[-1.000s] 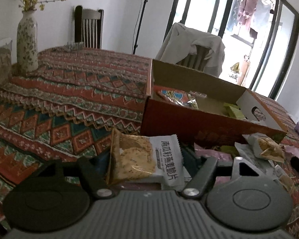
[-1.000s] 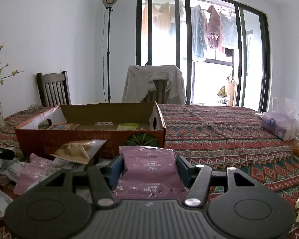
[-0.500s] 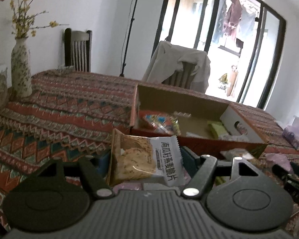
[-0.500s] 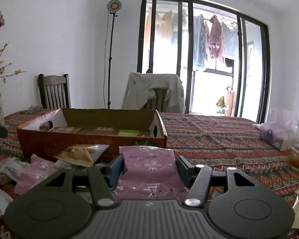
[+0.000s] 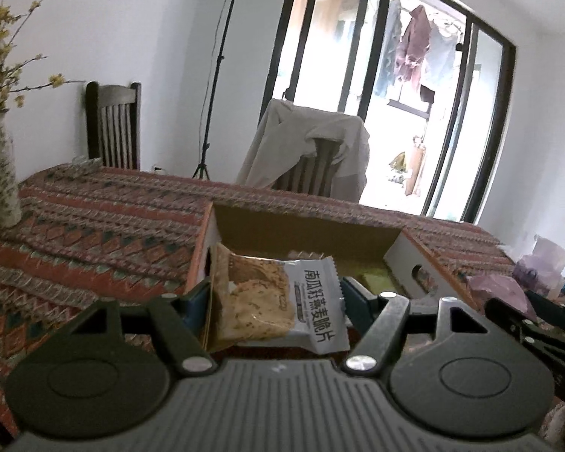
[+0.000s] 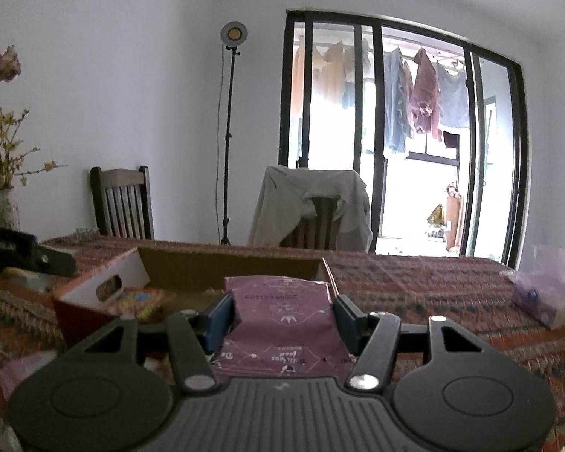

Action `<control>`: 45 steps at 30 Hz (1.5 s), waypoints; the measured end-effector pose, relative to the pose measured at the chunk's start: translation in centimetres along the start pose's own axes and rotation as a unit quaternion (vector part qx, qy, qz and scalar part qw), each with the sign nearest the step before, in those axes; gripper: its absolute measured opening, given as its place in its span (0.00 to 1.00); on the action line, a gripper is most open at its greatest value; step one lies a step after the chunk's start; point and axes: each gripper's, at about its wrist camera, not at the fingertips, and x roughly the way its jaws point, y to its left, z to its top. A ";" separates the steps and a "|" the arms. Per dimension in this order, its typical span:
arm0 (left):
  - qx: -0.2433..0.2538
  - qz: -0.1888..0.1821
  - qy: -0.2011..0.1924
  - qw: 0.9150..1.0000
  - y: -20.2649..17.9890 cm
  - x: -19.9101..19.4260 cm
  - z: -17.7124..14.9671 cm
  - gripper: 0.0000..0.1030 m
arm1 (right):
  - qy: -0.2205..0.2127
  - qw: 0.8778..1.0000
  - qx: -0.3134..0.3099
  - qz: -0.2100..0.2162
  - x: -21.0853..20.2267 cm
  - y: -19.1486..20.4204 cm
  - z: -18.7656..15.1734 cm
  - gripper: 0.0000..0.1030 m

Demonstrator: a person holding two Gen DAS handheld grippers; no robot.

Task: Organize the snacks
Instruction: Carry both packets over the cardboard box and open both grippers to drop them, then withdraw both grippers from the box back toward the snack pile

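So both grippers have their fingers clamped on snacks, left gripper [image 5: 275, 301] holding a cracker pack [image 5: 271, 307], right gripper [image 6: 280, 316] a purple pouch [image 6: 282, 324], lined up to drop into the box [image 5: 301, 231]

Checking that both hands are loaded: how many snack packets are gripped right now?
2: a cracker packet in the left gripper and a purple packet in the right gripper, both before the cardboard box.

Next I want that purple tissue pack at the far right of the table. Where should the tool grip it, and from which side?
Judging from the right wrist view, grip the tissue pack across its short width, coming in from the near side along the table. It lies flat and long, nothing crowds it there. The right tool would first need to drop its purple packet into the box.
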 end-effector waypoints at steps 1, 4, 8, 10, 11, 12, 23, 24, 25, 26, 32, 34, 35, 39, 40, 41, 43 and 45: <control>-0.001 -0.002 -0.001 1.000 -0.1 0.3 0.3 0.70 | -0.001 1.000 -0.001 0.001 0.4 0.1 0.4 0.57; -0.004 -0.008 -0.002 1.000 -0.4 1.5 1.1 0.70 | -0.002 1.000 0.001 0.005 2.1 0.3 1.8 0.57; -0.005 -0.009 0.004 1.000 -0.6 3.6 2.2 0.69 | -0.004 1.000 0.008 0.009 4.4 0.3 3.2 0.57; -0.006 -0.005 0.008 1.000 -0.7 4.8 2.8 0.68 | -0.003 1.000 0.012 0.009 5.7 0.3 3.8 0.57; -0.007 -0.004 0.010 1.000 -0.7 5.4 3.0 0.68 | -0.001 1.000 0.016 0.009 6.5 0.2 4.0 0.57; -0.009 -0.002 0.011 1.000 -0.7 5.9 3.3 0.68 | 0.001 1.000 0.020 0.009 7.3 0.1 4.3 0.57; -0.026 0.008 0.040 0.999 0.7 11.2 2.9 0.67 | 0.048 0.997 0.064 0.018 12.6 -1.5 1.9 0.57; -0.024 0.010 0.044 0.999 0.8 11.5 2.7 0.67 | 0.051 0.997 0.060 0.020 12.7 -1.3 1.7 0.57; -0.022 0.012 0.046 0.999 0.8 11.7 2.6 0.67 | 0.053 0.997 0.056 0.021 12.7 -1.2 1.6 0.57; -0.021 0.012 0.049 0.999 0.8 11.8 2.4 0.67 | 0.055 0.997 0.052 0.022 12.6 -1.0 1.4 0.57; -0.019 0.013 0.046 0.999 1.0 11.6 1.9 0.72 | 0.062 0.996 0.050 0.027 12.3 -0.7 1.0 0.57; -0.014 0.018 0.037 0.999 0.8 11.3 1.8 0.83 | 0.061 0.996 0.053 0.024 12.2 -0.9 0.9 0.58; -0.011 0.021 0.033 0.999 0.7 11.3 1.7 0.86 | 0.061 0.996 0.054 0.025 12.3 -1.0 1.1 0.59; -0.007 0.015 0.007 1.000 0.3 10.3 1.7 1.00 | 0.054 0.996 0.063 0.023 12.0 -1.4 1.0 0.94; -0.006 0.013 0.004 1.000 0.2 10.2 1.6 1.00 | 0.052 0.996 0.065 0.022 11.9 -1.5 1.0 0.99; -0.005 0.012 0.001 1.000 0.2 10.1 1.6 1.00 | 0.052 0.996 0.067 0.021 11.9 -1.5 1.0 1.00; -0.002 0.015 -0.002 1.000 0.1 10.0 1.5 1.00 | 0.054 0.996 0.067 0.019 12.0 -1.6 0.9 1.00; -0.001 0.014 -0.004 1.000 0.1 10.0 1.5 1.00 | 0.056 0.996 0.066 0.017 12.0 -1.5 0.9 1.00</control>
